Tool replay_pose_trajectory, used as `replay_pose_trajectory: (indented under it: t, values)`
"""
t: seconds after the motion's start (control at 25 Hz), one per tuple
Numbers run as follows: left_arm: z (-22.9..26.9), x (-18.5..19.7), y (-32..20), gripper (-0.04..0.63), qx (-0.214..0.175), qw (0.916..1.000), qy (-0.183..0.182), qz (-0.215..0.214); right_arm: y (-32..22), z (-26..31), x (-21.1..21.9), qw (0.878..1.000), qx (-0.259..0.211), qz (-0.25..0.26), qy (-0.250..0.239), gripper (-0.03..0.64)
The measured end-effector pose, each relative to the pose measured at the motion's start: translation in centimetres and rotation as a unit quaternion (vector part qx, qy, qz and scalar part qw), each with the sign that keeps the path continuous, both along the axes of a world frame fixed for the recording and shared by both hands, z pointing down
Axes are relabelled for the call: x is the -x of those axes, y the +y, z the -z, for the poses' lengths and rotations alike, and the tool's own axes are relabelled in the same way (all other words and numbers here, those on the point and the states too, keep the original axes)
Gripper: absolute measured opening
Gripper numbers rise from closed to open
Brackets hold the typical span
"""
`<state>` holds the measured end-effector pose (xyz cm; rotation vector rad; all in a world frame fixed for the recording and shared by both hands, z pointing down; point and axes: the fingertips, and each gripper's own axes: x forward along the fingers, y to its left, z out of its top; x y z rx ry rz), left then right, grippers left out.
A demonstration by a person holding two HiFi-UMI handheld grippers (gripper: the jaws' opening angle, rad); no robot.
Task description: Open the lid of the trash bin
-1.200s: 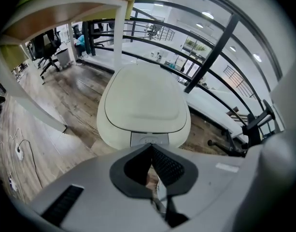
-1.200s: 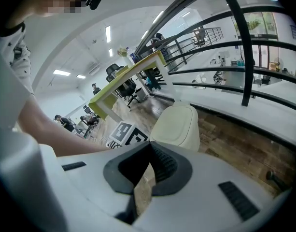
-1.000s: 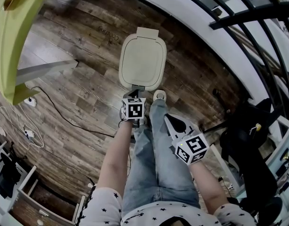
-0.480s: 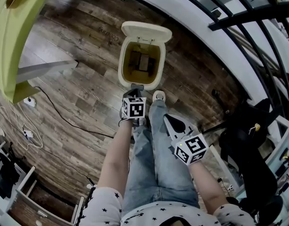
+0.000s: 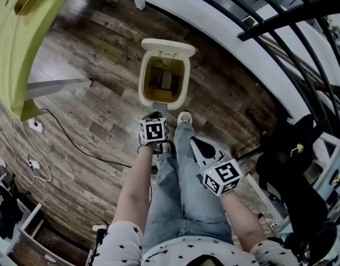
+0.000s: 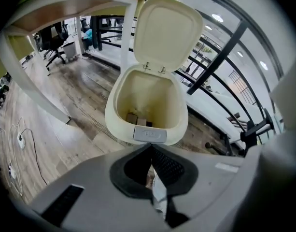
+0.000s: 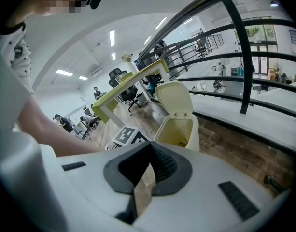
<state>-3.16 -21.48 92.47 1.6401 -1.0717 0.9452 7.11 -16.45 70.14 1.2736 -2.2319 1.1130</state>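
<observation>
Left hand-held gripper (image 6: 151, 148) now off bin (image 6: 148, 91)

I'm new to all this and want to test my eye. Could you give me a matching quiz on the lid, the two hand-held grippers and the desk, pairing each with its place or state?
Things:
1. lid
2. left gripper
3. right gripper
4. desk

Places or states:
A. yellow-green, at the head view's far left
B. held back over the person's jeans, jaws together
C. swung up, leaving the trash bin open
D. just short of the trash bin's front rim, jaws together

Pairs: 1-C, 2-D, 3-B, 4-A
</observation>
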Motion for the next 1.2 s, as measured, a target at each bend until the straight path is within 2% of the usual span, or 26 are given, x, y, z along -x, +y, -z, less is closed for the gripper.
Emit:
replay_pose_trajectory:
  t: [0.2,0.48,0.84,1.2]
  values:
    - [1.8,0.1,1.9,0.012,-0.002,0.9999,-0.002,-0.015,0.8,1.9,0.5,1.000,-0.013,0.000,0.000,-0.006]
    - [5.9,1.1,3.5,0.012,-0.010,0.9998,-0.002,-0.014,2.1,5.1,1.5,1.000,-0.029,0.000,0.001,-0.006]
    - [11.8,1.7,5.6,0.012,-0.032,0.9994,0.015,-0.006,4.4,9.0,2.5,0.998,-0.053,0.006,0.012,-0.006]
    - [18.6,1.6,8.4,0.012,-0.069,0.9966,0.044,0.000,7.5,12.7,3.8,0.997,-0.073,0.013,0.018,-0.006]
